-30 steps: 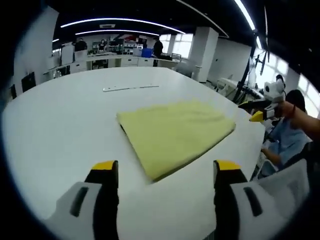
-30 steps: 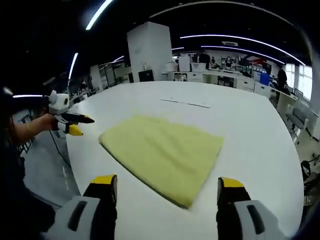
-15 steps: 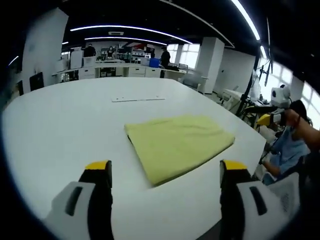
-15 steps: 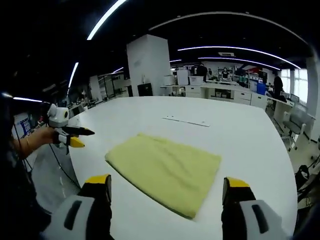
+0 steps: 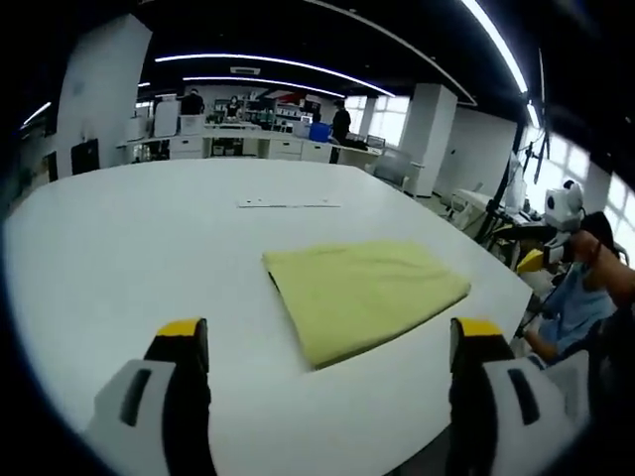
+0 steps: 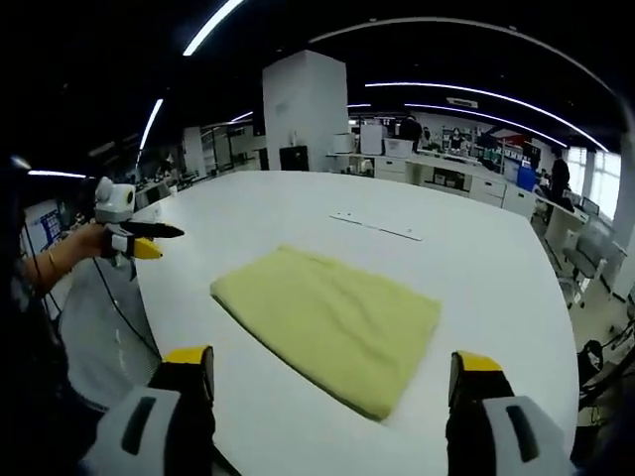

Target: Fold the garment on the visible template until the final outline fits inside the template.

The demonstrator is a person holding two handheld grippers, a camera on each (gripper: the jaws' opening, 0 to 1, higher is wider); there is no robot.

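Lying folded on the white table [image 5: 119, 248], the yellow garment [image 5: 362, 293] faces two wide-open, empty grippers.

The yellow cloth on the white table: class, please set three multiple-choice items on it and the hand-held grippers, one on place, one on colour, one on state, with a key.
1. Where does the cloth lie?
A. on the white table
B. on a chair
C. on the floor

2. What colour are the tips of each hand-held gripper?
A. red
B. yellow
C. green

3. How is the cloth?
A. hanging from a gripper
B. rolled into a ball
C. folded flat, untouched

Key:
1 A: the cloth rests on the table.
2 B: the left hand-held gripper and the right hand-held gripper both end in yellow tips.
3 C: it lies flat with straight edges, both grippers open and apart from it.
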